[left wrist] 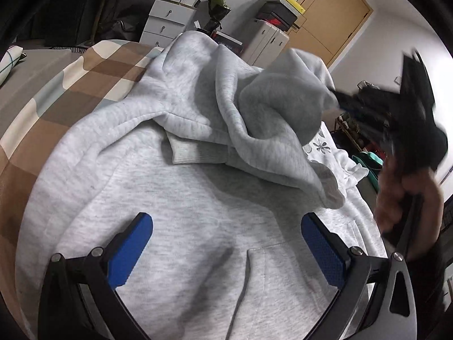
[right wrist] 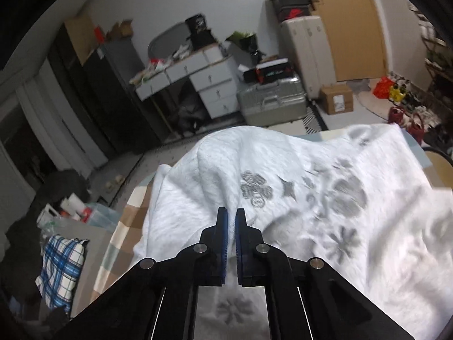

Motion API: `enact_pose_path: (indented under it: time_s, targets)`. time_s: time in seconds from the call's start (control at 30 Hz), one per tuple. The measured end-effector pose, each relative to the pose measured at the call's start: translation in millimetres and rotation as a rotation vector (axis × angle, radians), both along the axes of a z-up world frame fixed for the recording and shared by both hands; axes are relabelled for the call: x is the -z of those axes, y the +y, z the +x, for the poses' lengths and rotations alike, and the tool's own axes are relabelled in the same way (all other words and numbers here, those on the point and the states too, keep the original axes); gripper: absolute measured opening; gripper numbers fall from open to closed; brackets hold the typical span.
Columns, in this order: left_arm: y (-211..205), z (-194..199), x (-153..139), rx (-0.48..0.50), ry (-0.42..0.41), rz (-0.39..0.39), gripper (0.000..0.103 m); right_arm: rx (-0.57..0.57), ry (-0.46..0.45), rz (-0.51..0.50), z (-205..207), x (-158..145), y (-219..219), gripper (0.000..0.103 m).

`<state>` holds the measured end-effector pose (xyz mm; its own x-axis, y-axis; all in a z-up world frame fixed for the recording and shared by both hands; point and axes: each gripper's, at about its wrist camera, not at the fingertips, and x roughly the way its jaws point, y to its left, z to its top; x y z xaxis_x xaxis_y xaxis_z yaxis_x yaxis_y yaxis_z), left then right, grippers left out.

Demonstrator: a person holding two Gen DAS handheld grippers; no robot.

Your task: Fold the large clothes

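Right wrist view: right gripper (right wrist: pixel 231 221) clamped on the white patterned garment (right wrist: pixel 325 198) at frame centre; thin pinch, likely to slip. Left gripper (left wrist: pixel 226 243) wide open, empty, over the grey hoodie (left wrist: pixel 170 184).

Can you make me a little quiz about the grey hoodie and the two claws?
1. True or false: the left claw is open above the grey hoodie.
2. What is the right claw doing? A) shut on the white flower-print cloth B) wide open in the air C) holding a pillow
3. Fill in: the hoodie lies on a checked brown and cream ____.

Key:
1. True. Its blue pads stand wide apart with nothing pinched.
2. A. Its pads are nearly together, with a fold of the cloth rising between them.
3. Blanket (or bed cover).
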<state>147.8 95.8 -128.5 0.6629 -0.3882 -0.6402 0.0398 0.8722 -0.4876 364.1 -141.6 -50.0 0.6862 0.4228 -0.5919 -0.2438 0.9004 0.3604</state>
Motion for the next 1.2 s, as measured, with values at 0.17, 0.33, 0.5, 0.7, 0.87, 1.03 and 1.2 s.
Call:
enact_pose_path:
  time_s: [0.17, 0.33, 0.5, 0.7, 0.87, 1.03, 1.2]
  targets:
    - [-2.1, -1.5, -1.6, -0.003, -0.004, 0.0, 0.102, 0.001, -0.026, 0.03, -25.4, 27.0, -18.8, 0.003]
    - [-1.0, -0.2, -0.3, -0.007, -0.007, 0.003, 0.102, -0.031, -0.129, 0.146, -44.3, 33.5, -33.8, 0.003]
    - [-2.2, 0.6, -1.0, -0.003, -0.014, 0.007, 0.102, -0.056, -0.118, 0.15, -35.1, 12.1, -25.8, 0.086]
    - [-2.7, 0.8, -2.0, 0.0, -0.02, 0.009, 0.102, 0.029, -0.231, 0.075, -17.0, -15.5, -15.9, 0.103]
    - [-2.6, 1.5, -1.2, 0.002, -0.014, 0.009, 0.102, -0.042, 0.042, 0.091, 37.1, 18.9, 7.2, 0.065]
    - [-2.0, 1.5, -0.9, 0.004, -0.014, 0.006, 0.102, -0.026, -0.002, 0.176, 24.4, 30.3, -17.7, 0.009]
    - [-2.5, 2.4, 0.6, 0.008, -0.009, 0.004, 0.102, 0.019, 0.038, 0.271, 7.6, 47.1, -54.8, 0.007]
